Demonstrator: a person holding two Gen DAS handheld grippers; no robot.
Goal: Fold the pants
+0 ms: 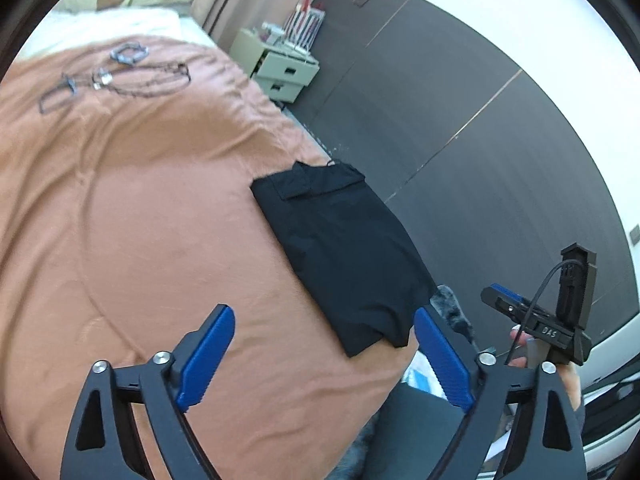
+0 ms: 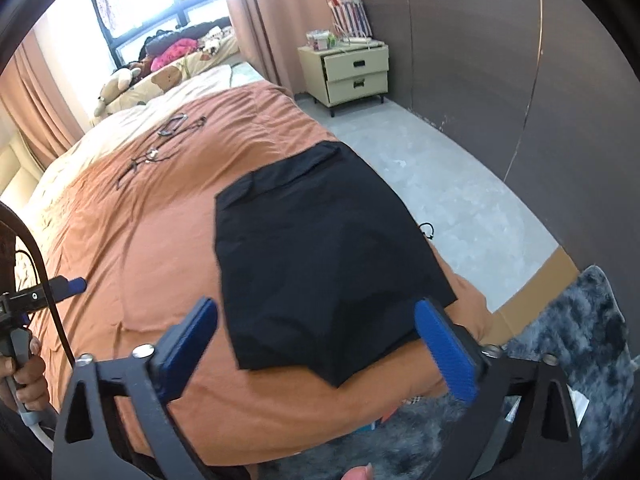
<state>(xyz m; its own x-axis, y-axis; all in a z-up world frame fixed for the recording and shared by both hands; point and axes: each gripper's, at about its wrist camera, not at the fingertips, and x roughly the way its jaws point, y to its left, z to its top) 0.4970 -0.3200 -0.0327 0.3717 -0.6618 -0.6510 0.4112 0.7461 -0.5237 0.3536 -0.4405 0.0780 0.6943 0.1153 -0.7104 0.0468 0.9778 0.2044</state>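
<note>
Pants (image 2: 320, 256) folded on bedspread (image 2: 140, 240) — chains (image 1: 116, 76) well apart; left gripper (image 1: 324, 356), right gripper (image 2: 320, 348) agape, empty.

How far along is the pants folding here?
Done: the black pants lie folded into a compact rectangle near the corner of the orange bedspread. In hand: nothing; left tongs and right tongs are open and empty. Left: apparently nothing.

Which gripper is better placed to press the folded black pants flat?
Probably the right gripper: the black pants lie centred between its open fingers. The left gripper, also open, sees them off to one side.
</note>
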